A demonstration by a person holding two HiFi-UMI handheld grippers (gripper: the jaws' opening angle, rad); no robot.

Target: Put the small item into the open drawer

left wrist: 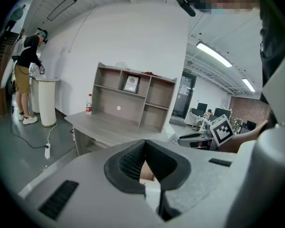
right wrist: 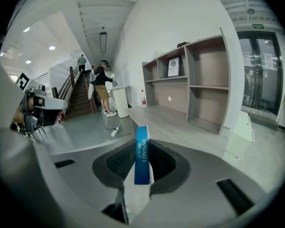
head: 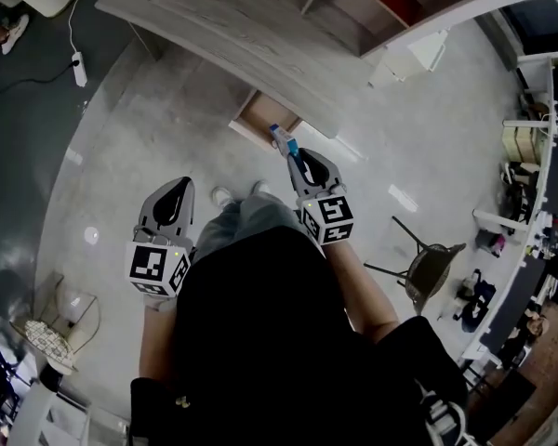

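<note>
While clamped on the flat faces of a small blue box (right wrist: 141, 156), the fingers of the right gripper (right wrist: 142, 144) hold it upright on its edge, with its upper end projecting past the fingertips. I read the left gripper (left wrist: 145, 144) as closed: its fingertips meet at a point and nothing sits between the pads. From the head view, the box (head: 283, 138) appears just beside the front edge of the open drawer (head: 263, 111), outside its cavity; I cannot tell how high it is above the drawer. The left gripper (head: 179, 186) is well apart from the drawer, over bare floor (head: 139, 128). That drawer is pulled out from under a wooden desk (head: 214, 31) that carries a shelf unit (head: 372, 7). A chair (head: 430, 269) stands off to my right.
</note>
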